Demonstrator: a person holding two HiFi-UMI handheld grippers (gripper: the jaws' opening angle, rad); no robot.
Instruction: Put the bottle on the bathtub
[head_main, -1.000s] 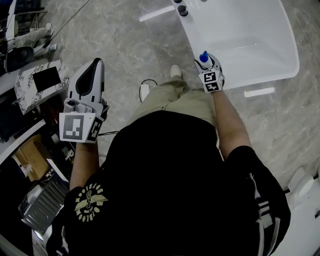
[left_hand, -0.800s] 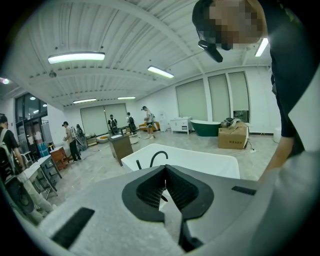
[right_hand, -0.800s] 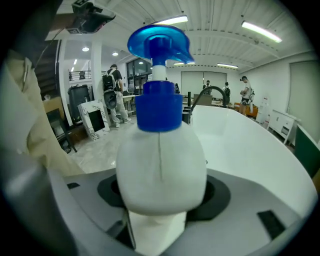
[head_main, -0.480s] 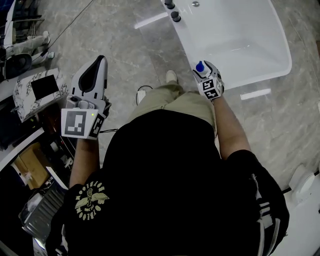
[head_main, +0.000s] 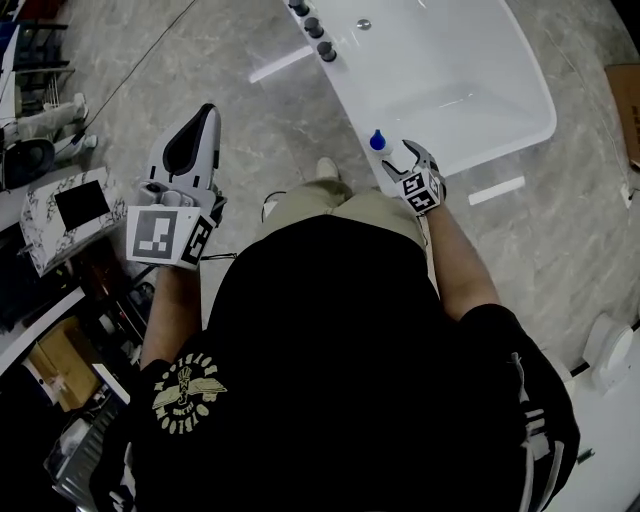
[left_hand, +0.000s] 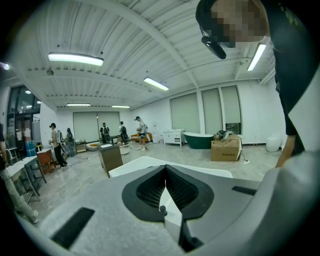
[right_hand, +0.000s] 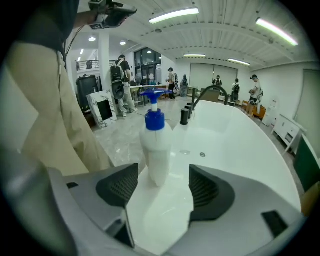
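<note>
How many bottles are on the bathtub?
1. The white bottle with a blue pump stands on the bathtub rim, right in front of the open right gripper. No other bottle shows.

Open floor and basin, crowded left edge
The bottle stands on the bathtub rim at upper centre, just ahead of the right gripper, whose jaws stand apart. Dark knobs line the rim at the top edge. Bare floor lies left of the tub; a patterned board and a cardboard box crowd the left edge.
</note>
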